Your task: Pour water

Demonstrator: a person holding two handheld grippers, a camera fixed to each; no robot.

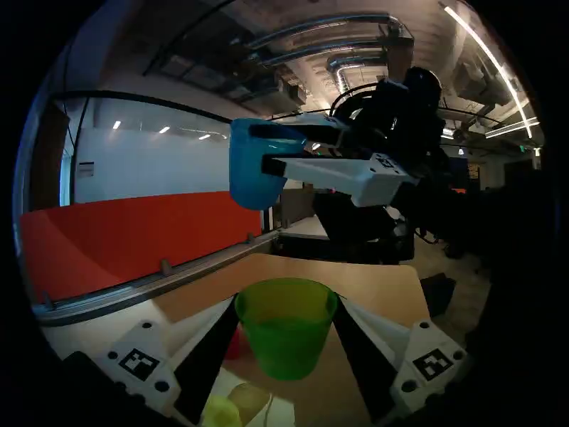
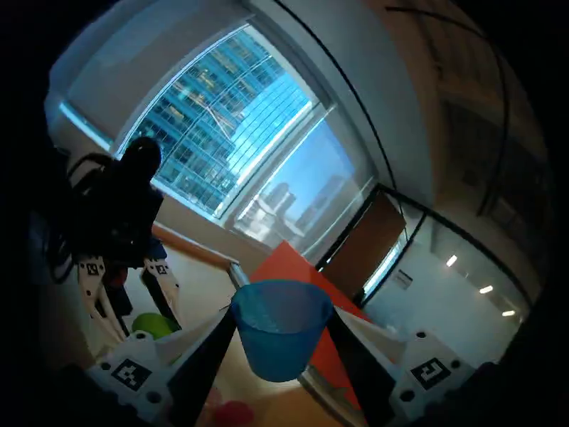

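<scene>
Clamping green cup (image 1: 288, 349), left gripper (image 1: 286, 313); blue cup (image 2: 277, 352), right gripper (image 2: 279, 320).

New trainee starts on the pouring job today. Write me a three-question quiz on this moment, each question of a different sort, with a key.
1. Which cup does the left claw grip?
A) a blue cup
B) the green cup
C) a clear glass

2. True or false: the blue cup in the right claw stands on the table.

3. Fill in the blank: in the left gripper view, the blue cup is held ___ than the green cup.

Key
1. B
2. False. It is held up in the air, off the table.
3. higher
</scene>
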